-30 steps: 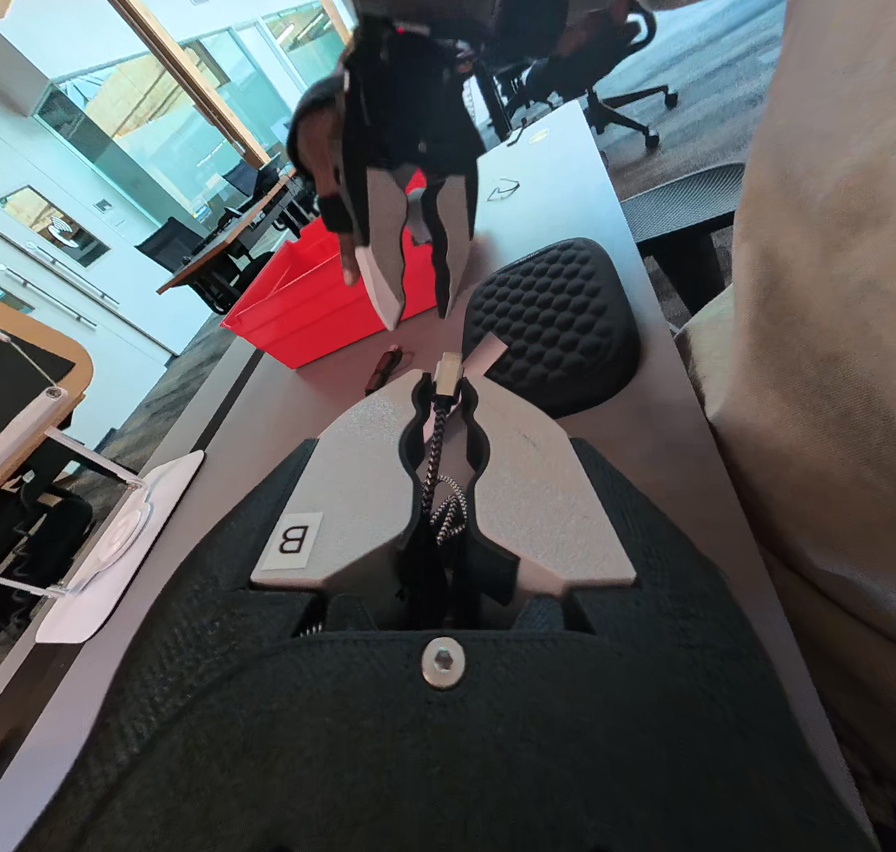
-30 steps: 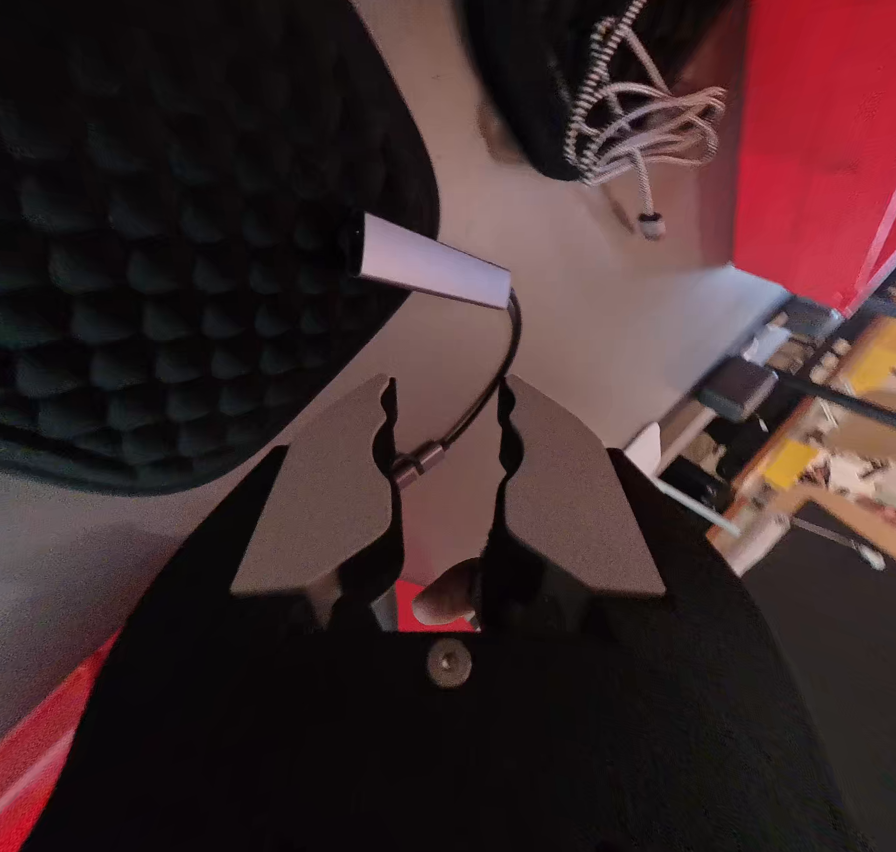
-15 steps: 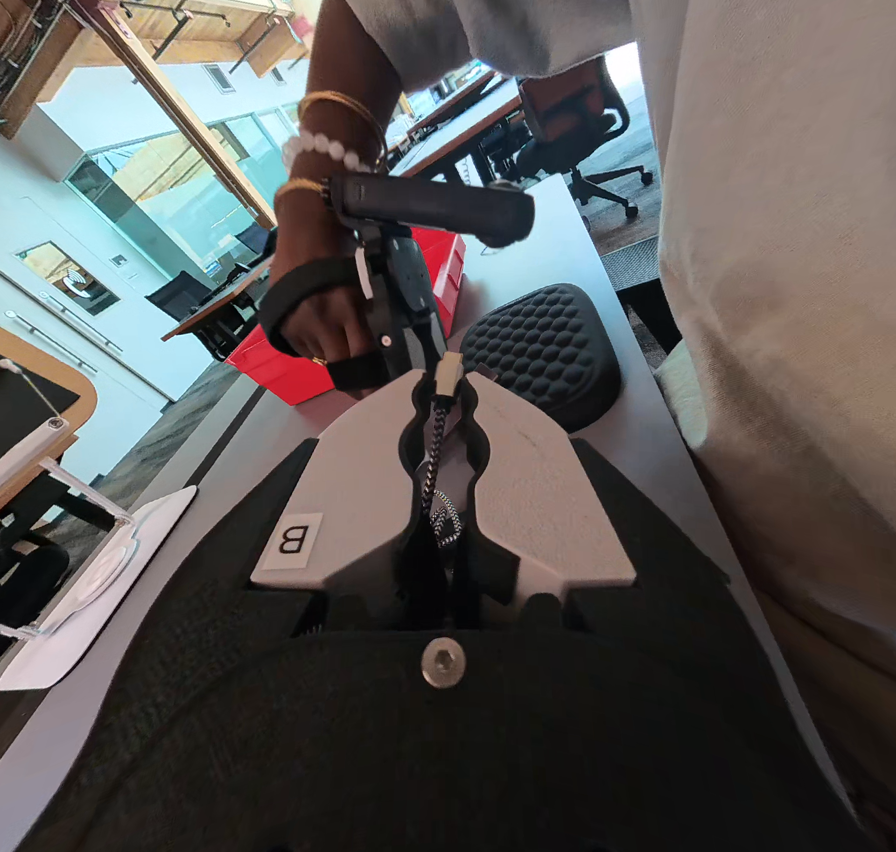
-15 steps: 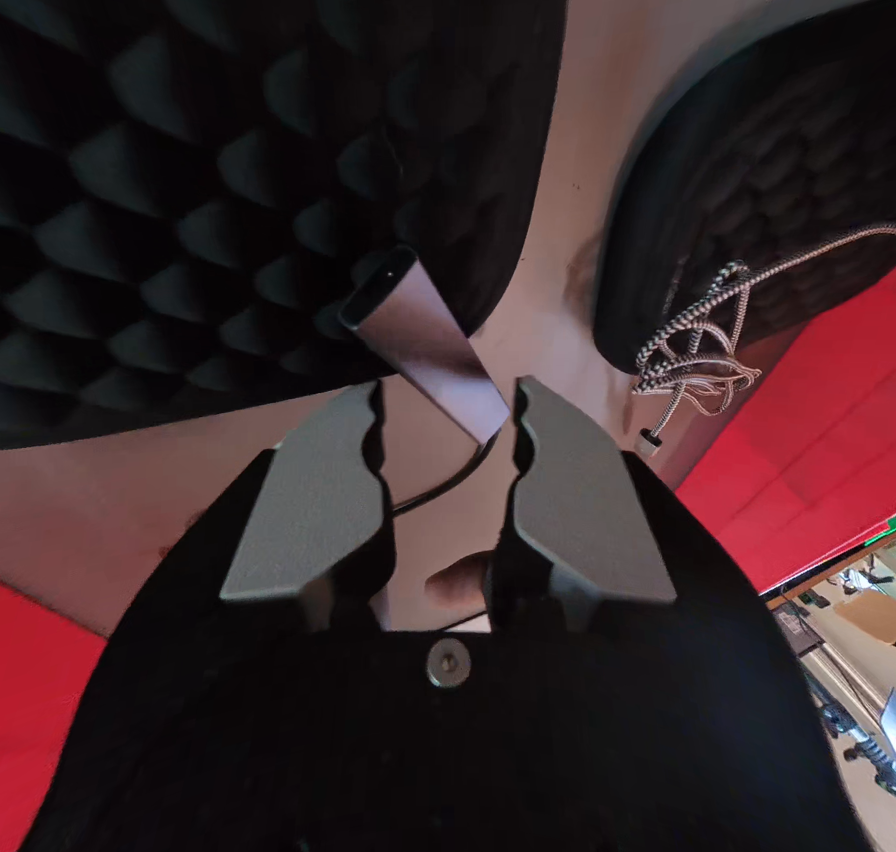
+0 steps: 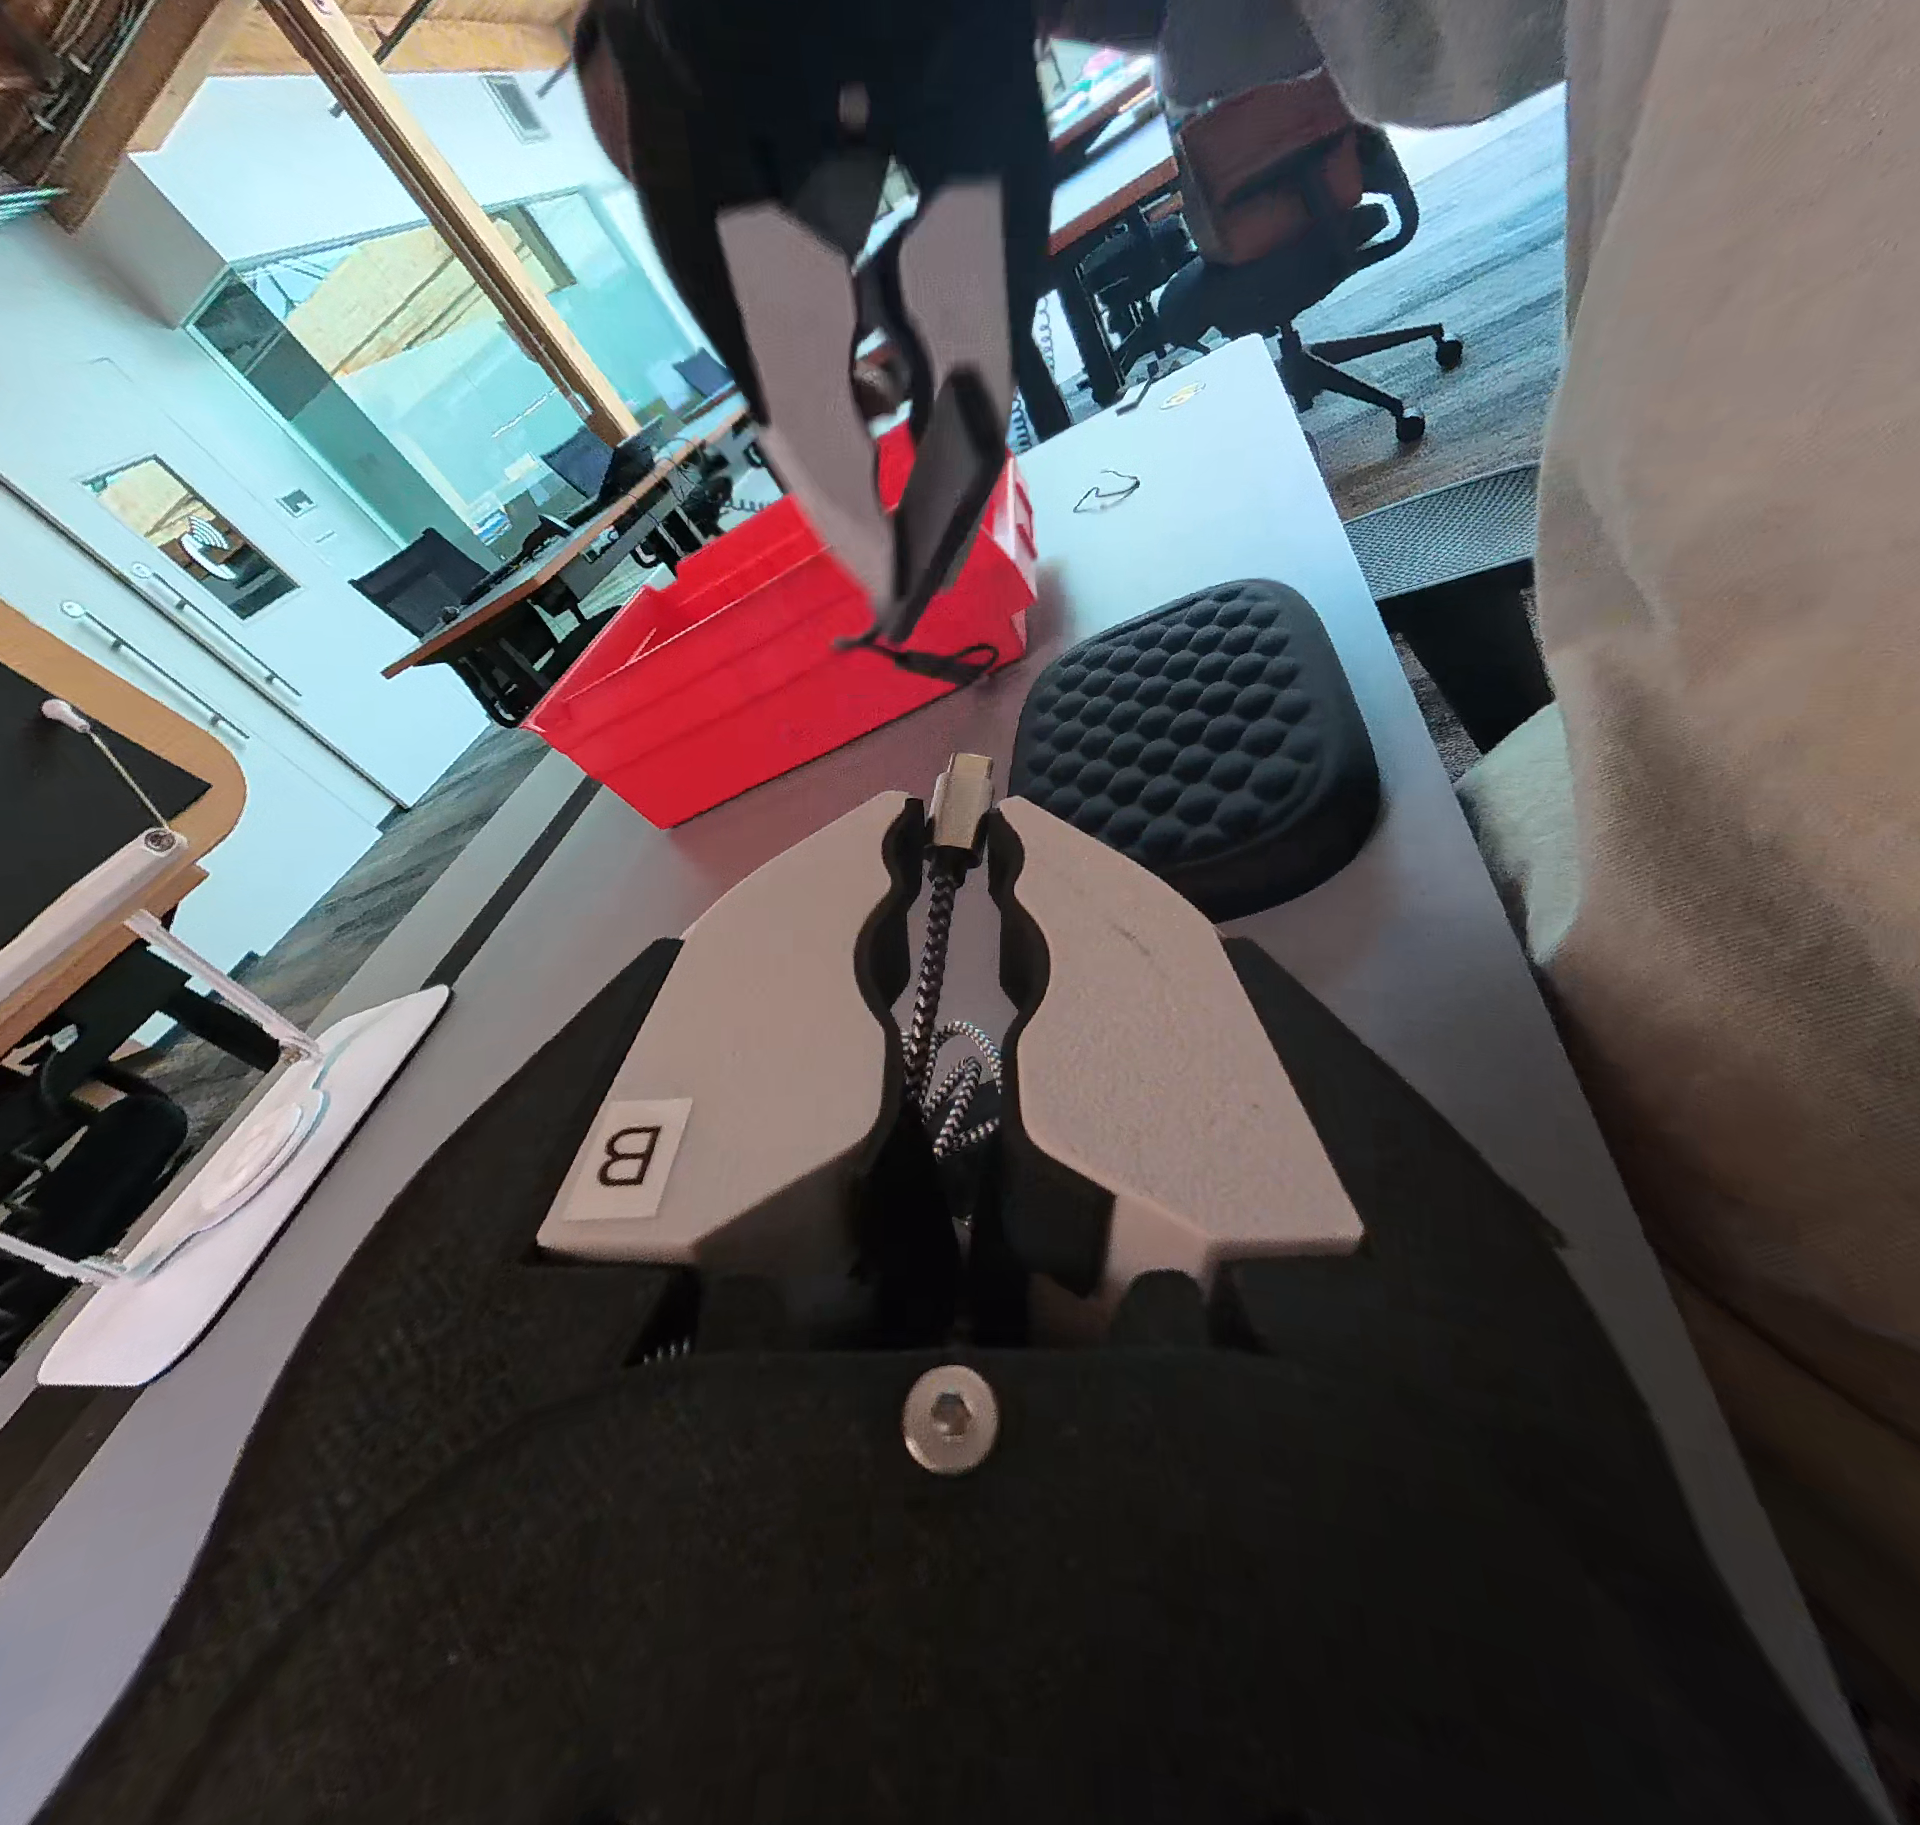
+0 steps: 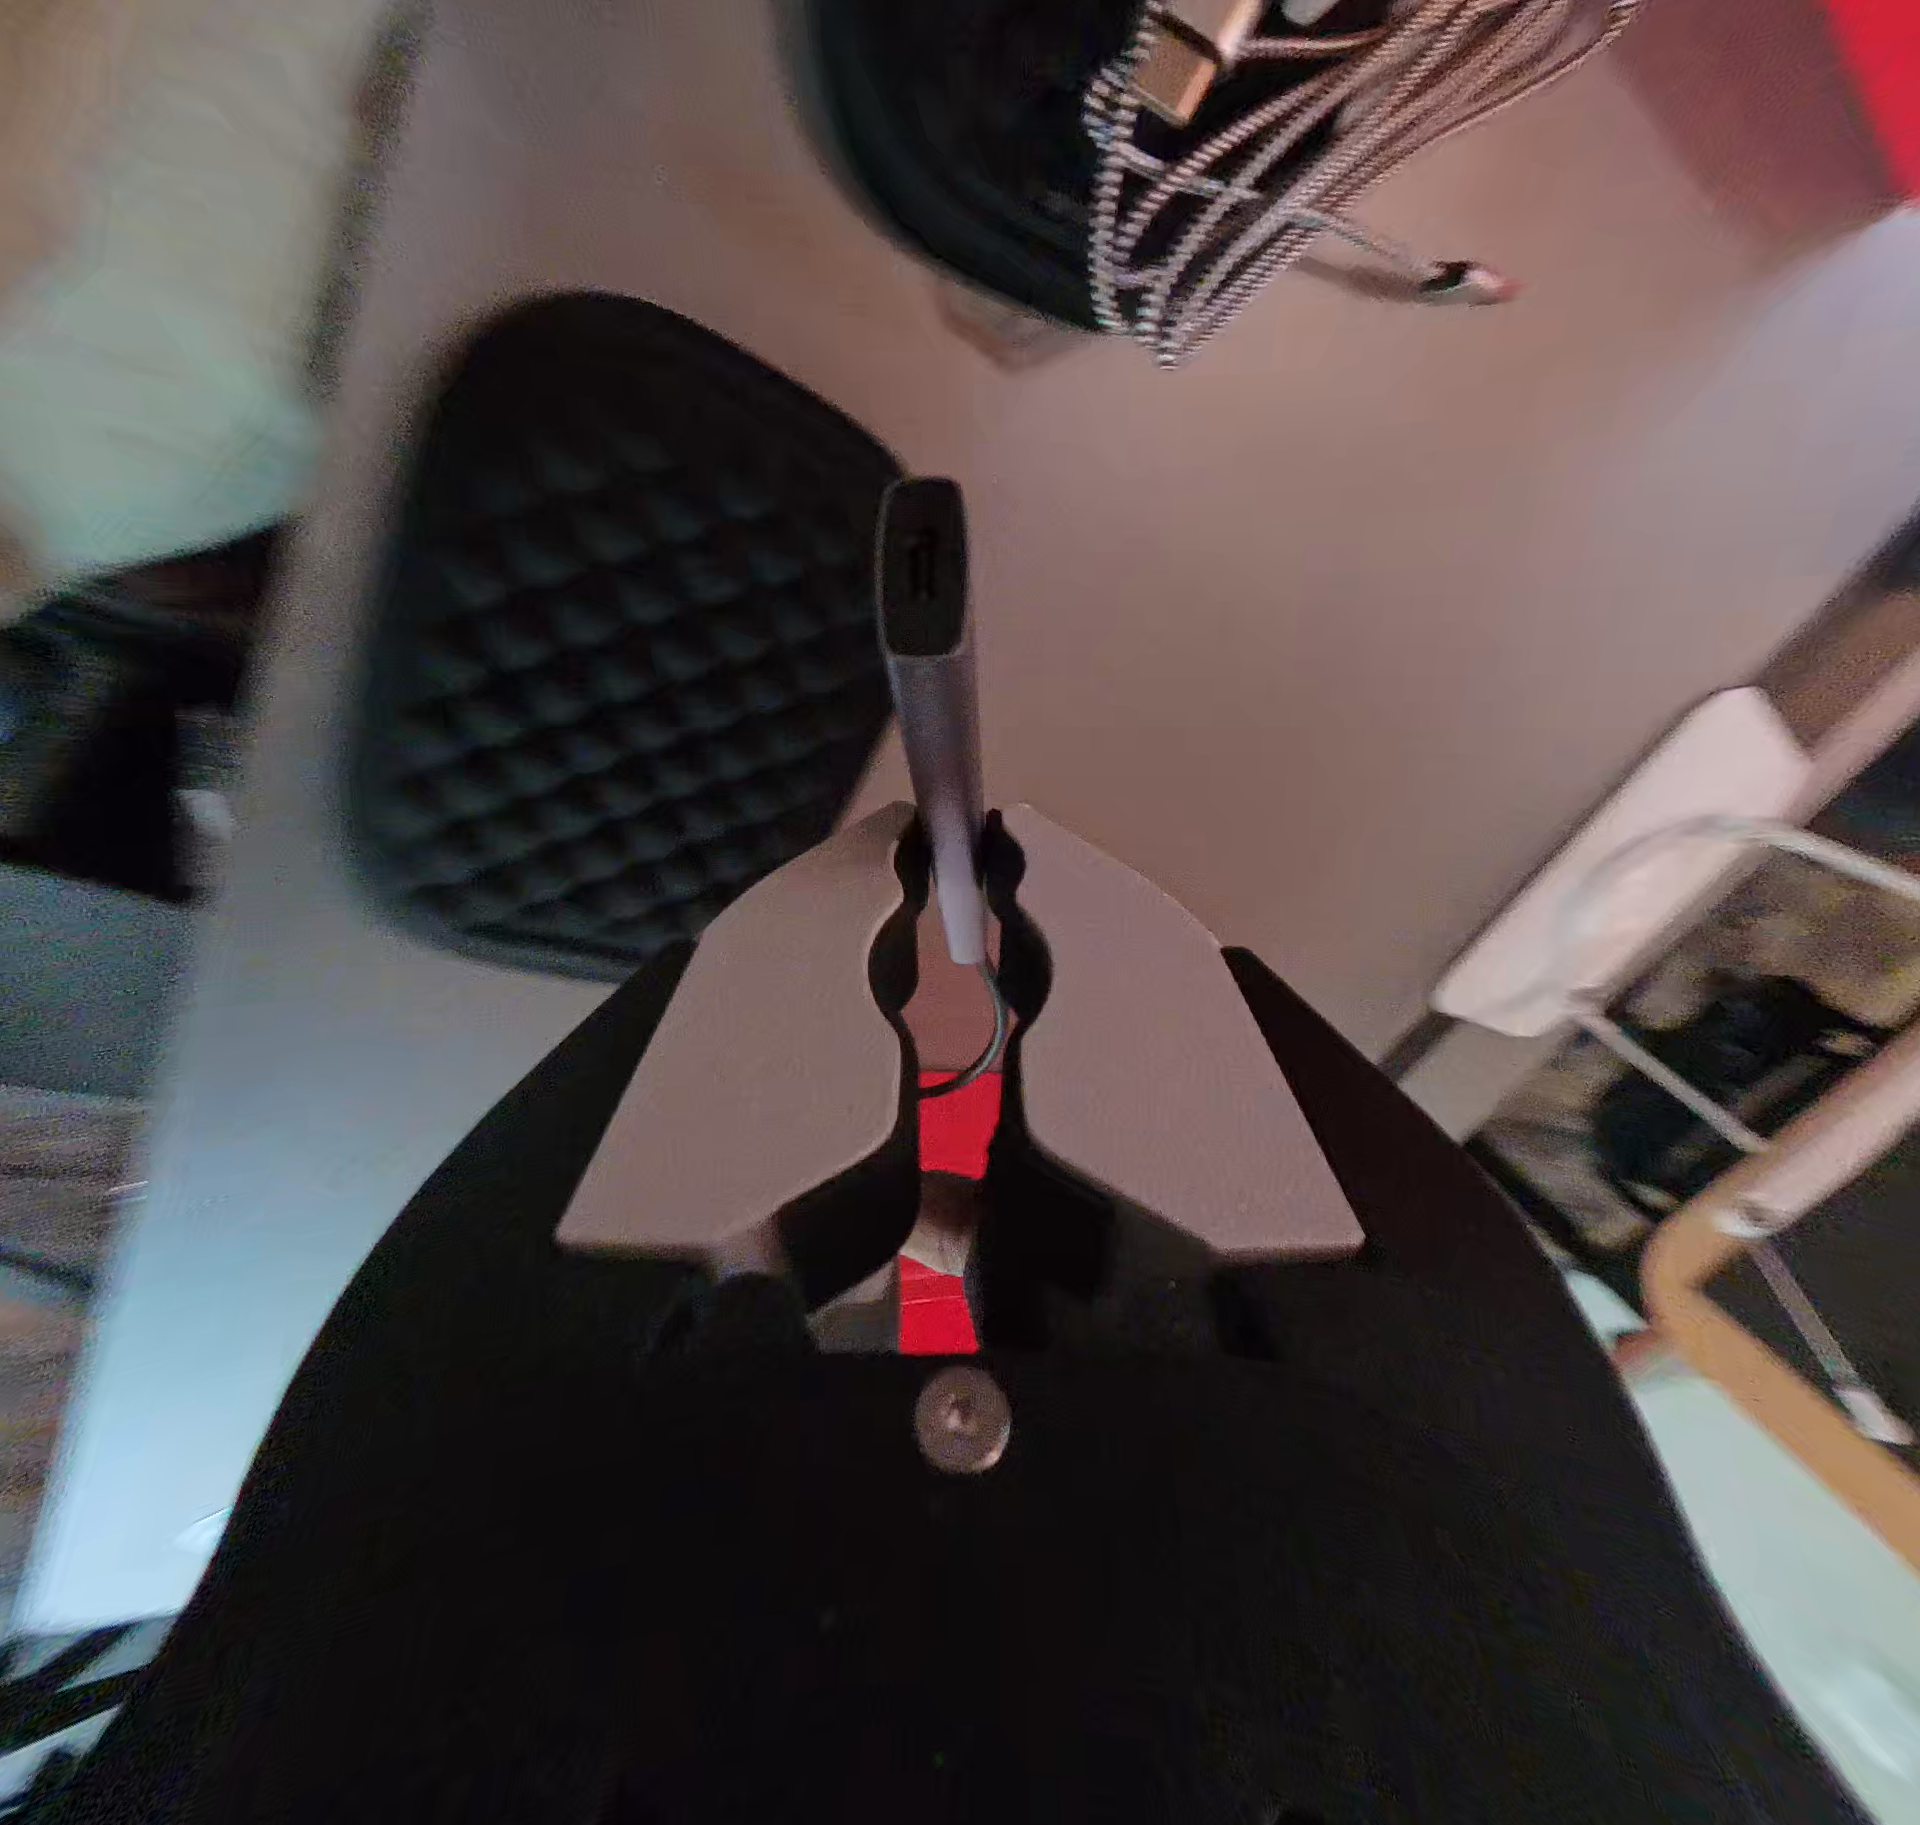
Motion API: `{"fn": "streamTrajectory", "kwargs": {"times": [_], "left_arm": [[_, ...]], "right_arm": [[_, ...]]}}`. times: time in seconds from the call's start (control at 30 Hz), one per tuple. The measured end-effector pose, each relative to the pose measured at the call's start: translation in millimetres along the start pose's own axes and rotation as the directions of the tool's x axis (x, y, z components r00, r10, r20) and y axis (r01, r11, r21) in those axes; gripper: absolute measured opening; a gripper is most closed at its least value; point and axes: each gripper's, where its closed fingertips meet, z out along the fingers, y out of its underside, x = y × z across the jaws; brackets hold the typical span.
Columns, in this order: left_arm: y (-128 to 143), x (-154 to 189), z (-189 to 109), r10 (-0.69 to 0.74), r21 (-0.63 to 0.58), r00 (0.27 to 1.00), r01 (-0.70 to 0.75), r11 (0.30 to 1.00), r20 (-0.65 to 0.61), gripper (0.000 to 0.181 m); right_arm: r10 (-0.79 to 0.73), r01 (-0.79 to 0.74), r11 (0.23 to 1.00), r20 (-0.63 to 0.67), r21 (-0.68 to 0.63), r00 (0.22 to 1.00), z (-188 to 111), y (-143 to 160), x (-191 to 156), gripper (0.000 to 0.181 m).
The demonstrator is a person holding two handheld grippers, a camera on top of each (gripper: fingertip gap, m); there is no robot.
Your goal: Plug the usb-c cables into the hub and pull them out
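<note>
Left gripper (image 5: 954, 819) pinches the braided usb-c cable (image 5: 940, 918), plug (image 5: 962, 788) poking out past its tips. Right gripper (image 6: 951, 830) clamps the slim grey hub (image 6: 933, 695), lifted above the table (image 5: 1236, 487), port end facing the plug. Black pad (image 5: 1195, 747) right, red bin (image 5: 748, 674) beyond.

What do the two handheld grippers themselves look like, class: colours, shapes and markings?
Both grippers have matt black textured bodies with a silver hex bolt, and two pale grey fingers with wavy black inner edges. The left gripper carries a white sticker with a letter; the right gripper shows none.
</note>
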Motion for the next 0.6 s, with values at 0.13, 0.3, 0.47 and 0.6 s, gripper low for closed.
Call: {"fn": "streamTrajectory", "kwargs": {"times": [0.13,0.3,0.47,0.6], "left_arm": [[-2,1,2,0.014,-0.010,1.000,-0.014,1.000,-0.003,0.010],[-4,-1,2,0.019,-0.010,1.000,-0.019,1.000,0.009,0.010],[4,0,4,0.017,-0.060,1.000,-0.017,0.998,0.003,0.010],[14,1,6,0.009,-0.102,1.000,-0.009,0.995,-0.005,0.010]], "right_arm": [[0.168,-0.153,0.985,0.246,-0.079,0.954,-42,19,-41,0.009],[0.302,-0.295,0.952,0.384,-0.079,0.872,-64,30,-51,0.008],[0.366,-0.312,0.931,0.457,-0.191,0.811,3,43,-70,0.008],[0.340,-0.347,0.936,0.391,-0.054,0.855,61,19,-52,0.008]]}}
